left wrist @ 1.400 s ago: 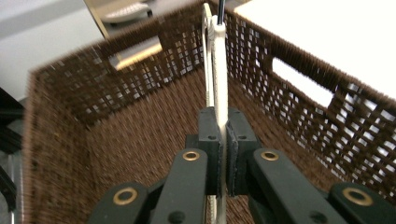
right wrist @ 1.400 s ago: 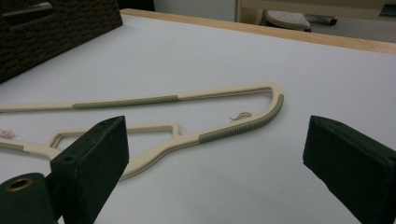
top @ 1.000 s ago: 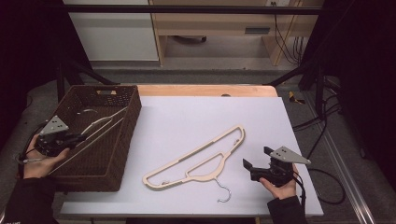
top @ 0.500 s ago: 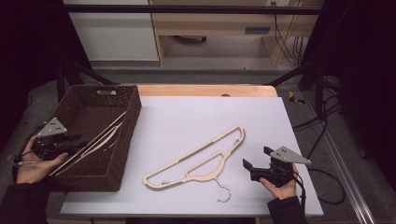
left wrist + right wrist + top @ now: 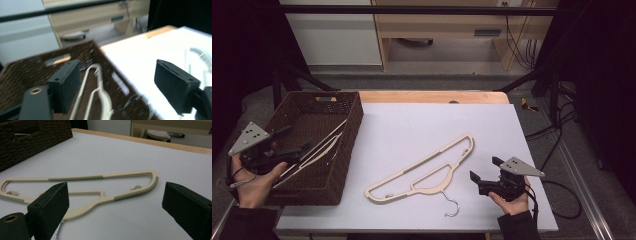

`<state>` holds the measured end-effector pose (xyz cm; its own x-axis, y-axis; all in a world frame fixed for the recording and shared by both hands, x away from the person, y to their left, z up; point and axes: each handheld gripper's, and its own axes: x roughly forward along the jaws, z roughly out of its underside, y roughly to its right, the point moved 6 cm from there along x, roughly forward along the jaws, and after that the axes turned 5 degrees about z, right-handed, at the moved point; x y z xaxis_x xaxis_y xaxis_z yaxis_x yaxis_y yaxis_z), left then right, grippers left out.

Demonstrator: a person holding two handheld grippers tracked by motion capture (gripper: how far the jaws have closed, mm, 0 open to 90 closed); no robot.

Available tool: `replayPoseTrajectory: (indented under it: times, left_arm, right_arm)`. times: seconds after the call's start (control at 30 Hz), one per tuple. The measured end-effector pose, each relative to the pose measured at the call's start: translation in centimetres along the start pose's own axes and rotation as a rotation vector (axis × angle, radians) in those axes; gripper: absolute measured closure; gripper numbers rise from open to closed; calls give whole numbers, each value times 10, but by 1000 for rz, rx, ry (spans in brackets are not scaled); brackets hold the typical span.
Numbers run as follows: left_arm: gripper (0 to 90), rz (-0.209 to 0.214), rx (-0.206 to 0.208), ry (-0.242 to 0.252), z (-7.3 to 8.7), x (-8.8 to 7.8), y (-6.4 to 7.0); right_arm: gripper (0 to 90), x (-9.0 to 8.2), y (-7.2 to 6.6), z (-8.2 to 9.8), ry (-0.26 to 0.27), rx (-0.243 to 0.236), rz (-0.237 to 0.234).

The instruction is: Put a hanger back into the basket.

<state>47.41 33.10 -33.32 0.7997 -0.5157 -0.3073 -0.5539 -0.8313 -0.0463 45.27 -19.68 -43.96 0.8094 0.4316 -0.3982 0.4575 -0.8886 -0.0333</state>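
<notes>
Blurrily, left tongs (image 5: 120, 87) just spreading over basket (image 5: 343, 100) hanger (image 5: 100, 92) — right tongs (image 5: 120, 207) spread

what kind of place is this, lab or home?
Probably a lab or recording room: a bare white table framed by dark curtains, loose cables on the floor, a person's hand-held right gripper near a hanger.

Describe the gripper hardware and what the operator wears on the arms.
Both the left gripper and the right gripper are black handheld units, each topped by a grey three-cornered plate with small dark holes. Their jaws end in blocky black pads with a foam-like face, and a brass-coloured ring sits at the base of one jaw. A black cable trails from the right one. The sleeves are dark.
</notes>
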Motion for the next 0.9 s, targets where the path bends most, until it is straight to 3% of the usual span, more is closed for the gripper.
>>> replayPoseTrajectory:
  times: [0.1,0.3,0.47,0.7,0.9]
  left_arm:
    - [147,27,-6,40,-6,5,20]
    - [80,95,-11,59,-6,20,58]
    - [66,139,-11,42,4,36,87]
    - [68,189,20,19,19,56,123]
    - [65,273,65,-25,36,68,152]
  right_arm:
    - [77,0,-3,-1,-5,1,-11]
    - [83,-1,-11,-3,-11,2,-30]
    - [89,0,-16,-3,-20,0,-50]
    - [94,4,-23,2,-46,-1,-74]
    - [100,7,-27,7,-63,9,-84]
